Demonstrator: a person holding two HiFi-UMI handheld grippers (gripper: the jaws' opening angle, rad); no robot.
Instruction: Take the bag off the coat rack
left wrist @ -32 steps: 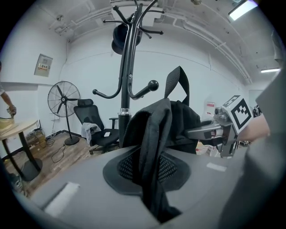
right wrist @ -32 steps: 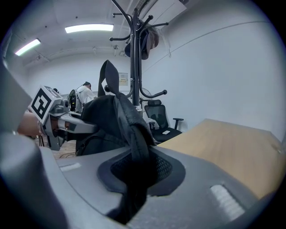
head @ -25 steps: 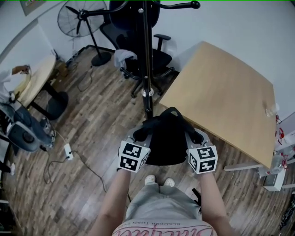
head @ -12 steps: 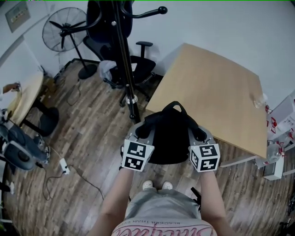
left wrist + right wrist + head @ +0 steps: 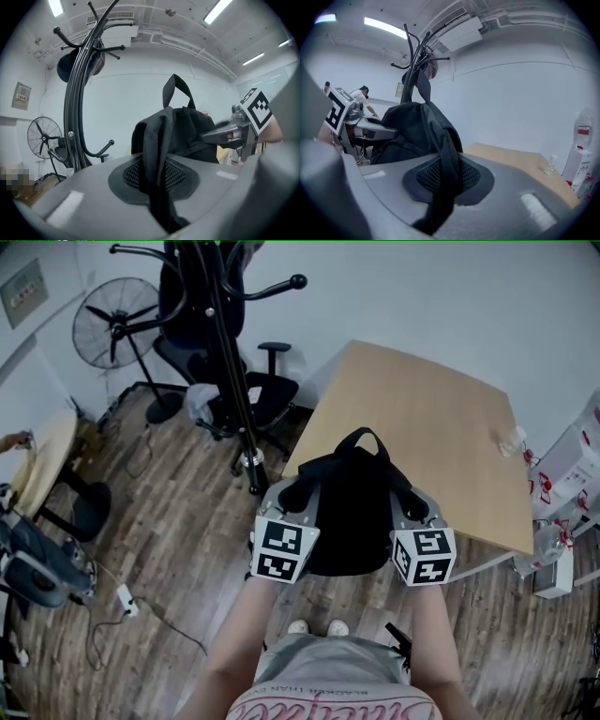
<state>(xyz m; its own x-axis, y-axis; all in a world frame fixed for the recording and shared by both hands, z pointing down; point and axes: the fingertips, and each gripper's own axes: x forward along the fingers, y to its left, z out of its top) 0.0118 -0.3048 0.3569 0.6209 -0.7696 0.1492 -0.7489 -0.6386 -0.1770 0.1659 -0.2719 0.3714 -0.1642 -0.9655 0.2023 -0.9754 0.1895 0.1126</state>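
The black bag [image 5: 347,507] hangs in the air between my two grippers, apart from the coat rack [image 5: 228,362] at its left and over the near edge of the wooden table [image 5: 431,418]. My left gripper [image 5: 292,495] is shut on the bag's left shoulder strap [image 5: 157,164]. My right gripper [image 5: 411,508] is shut on the right strap [image 5: 446,164]. The bag's top loop [image 5: 361,437] points away from me. In the left gripper view the rack [image 5: 77,103] stands to the left of the bag [image 5: 187,124]. The right gripper view shows the rack [image 5: 415,56] behind the bag [image 5: 408,124].
A black office chair [image 5: 253,390] stands behind the rack, and a pedestal fan [image 5: 111,320] is at the far left. A round table [image 5: 42,460] and a cable with a power strip [image 5: 122,599] lie on the wooden floor at the left. White boxes [image 5: 572,474] stand at the right.
The bag and both grippers have moved right and away from the rack's pole, towards the table. The rack now lies further left in the head view. Both grips held.
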